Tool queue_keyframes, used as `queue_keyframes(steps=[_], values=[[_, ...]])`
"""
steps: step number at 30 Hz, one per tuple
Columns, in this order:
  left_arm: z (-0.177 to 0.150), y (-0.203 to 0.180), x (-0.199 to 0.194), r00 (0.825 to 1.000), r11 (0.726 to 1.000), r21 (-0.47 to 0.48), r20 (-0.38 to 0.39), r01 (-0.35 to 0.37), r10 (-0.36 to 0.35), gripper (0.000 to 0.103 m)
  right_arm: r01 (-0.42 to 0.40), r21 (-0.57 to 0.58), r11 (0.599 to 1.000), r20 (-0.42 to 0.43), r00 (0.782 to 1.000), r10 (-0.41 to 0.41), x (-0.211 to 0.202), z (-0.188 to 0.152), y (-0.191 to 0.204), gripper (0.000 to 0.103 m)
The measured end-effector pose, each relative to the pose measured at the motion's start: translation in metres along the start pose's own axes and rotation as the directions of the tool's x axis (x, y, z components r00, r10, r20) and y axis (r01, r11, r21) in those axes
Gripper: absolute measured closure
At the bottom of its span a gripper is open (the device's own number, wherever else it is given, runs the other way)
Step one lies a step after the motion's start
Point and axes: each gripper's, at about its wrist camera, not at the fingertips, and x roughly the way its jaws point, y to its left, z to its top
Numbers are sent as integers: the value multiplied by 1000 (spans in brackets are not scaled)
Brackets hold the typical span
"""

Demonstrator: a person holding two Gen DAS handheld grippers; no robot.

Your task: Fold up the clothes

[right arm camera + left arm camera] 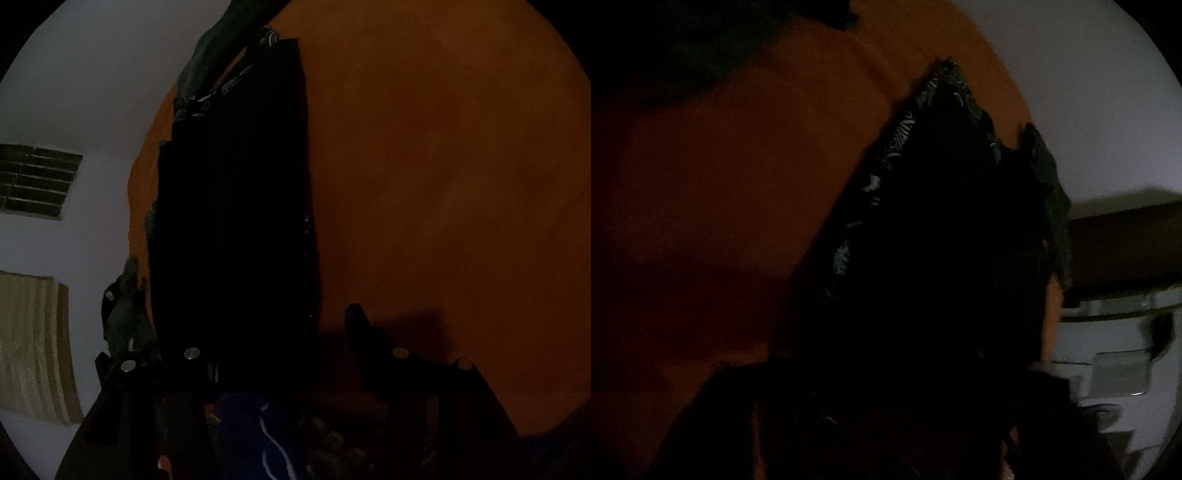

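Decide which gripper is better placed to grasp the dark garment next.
Right, probably: the right gripper is open at the dark garment, on the orange surface; the left view is too dark to judge.

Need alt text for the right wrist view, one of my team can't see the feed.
Dim fisheye view: a dark garment lies in a long strip on an orange surface. The right gripper sits at the bottom edge, one finger over bare orange. A pale wall with a vent is at left.

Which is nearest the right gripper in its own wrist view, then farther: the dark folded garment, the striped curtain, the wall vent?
1. Dark folded garment, right at the right gripper, running ahead on the orange surface.
2. Striped curtain, low on the left.
3. Wall vent, higher left; close to the curtain's range.
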Motion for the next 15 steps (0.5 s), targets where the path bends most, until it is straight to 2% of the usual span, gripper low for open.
queue_keyframes(steps=[2,4,6,8,11,15], values=[[-1,19,-18,998,999,-31,67,8,-6,101,12,-5,1000,10,1000,-12,-4,3,-1,49],[1,32,-29,995,998,-59,96,23,-17,101,29,-13,999,28,999,-29,-11,7,-2,50],[-1,51,-47,995,995,-80,77,62,-56,101,52,-40,998,62,997,-50,-23,11,1,50],[1,51,-60,992,991,-82,77,105,-99,101,73,-66,995,94,993,-66,-34,15,5,50],[5,28,-83,981,982,-46,75,181,-177,100,51,-98,994,103,994,-41,-47,13,16,50],[-2,-15,-125,975,975,63,53,214,-217,100,15,-131,991,119,993,1,-68,3,37,50]])
